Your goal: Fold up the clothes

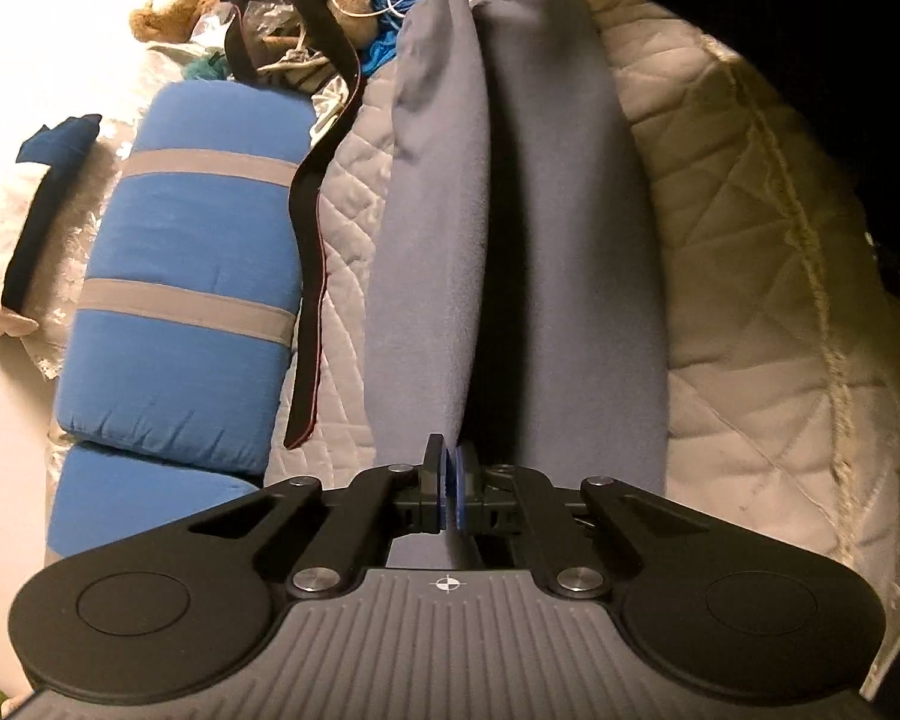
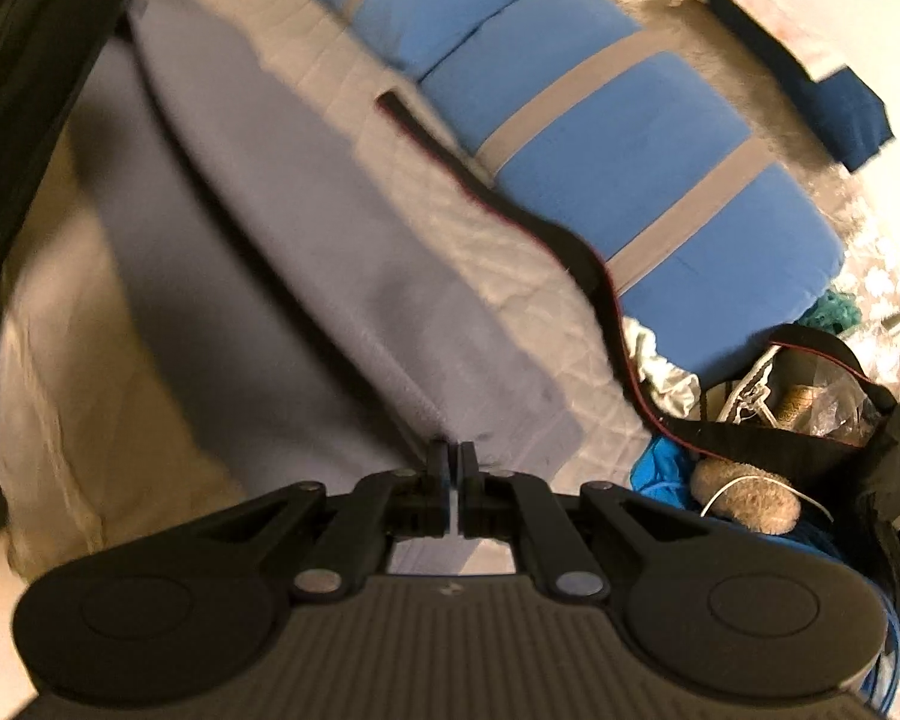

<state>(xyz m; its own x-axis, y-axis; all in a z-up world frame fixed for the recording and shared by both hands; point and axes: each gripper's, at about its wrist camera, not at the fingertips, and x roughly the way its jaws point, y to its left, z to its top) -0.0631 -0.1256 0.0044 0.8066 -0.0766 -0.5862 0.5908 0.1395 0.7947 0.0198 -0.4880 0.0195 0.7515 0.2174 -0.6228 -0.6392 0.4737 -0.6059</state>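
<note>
Both grippers are down on the bed, each closed at one end of the same grey cloth [image 1: 528,240].

From the left wrist, the left gripper [image 1: 450,480] has its jaws pinched together, blue pads [image 1: 463,489] almost meeting, on a raised fold of the cloth. The fold runs from the fingertips straight up toward 12 o'clock as a long ridge, with a dark crease beside it. The cloth lies on a pale quilt [image 1: 750,276], whose diamond stitching spreads toward 3 o'clock.

At 9 o'clock lies a blue pillow [image 1: 192,276] with two grey bands. Between pillow and cloth a black strap [image 1: 309,276] snakes down the quilt. At 11 o'clock sits a teddy bear [image 1: 165,6], with a heap of bags and blue cord beside it at 12.

From the right wrist, which is blurred, the right gripper [image 2: 453,468] also has its jaws closed to a sliver. They sit at the cloth's [image 2: 306,252] edge; whether cloth is actually nipped between them I cannot tell. The cloth stretches away toward 10 o'clock across the quilt [image 2: 510,264]. The pillow [image 2: 648,162] lies toward 1 o'clock, the strap [image 2: 576,252] along its near side, and the clutter at 3 to 4 o'clock.
</note>
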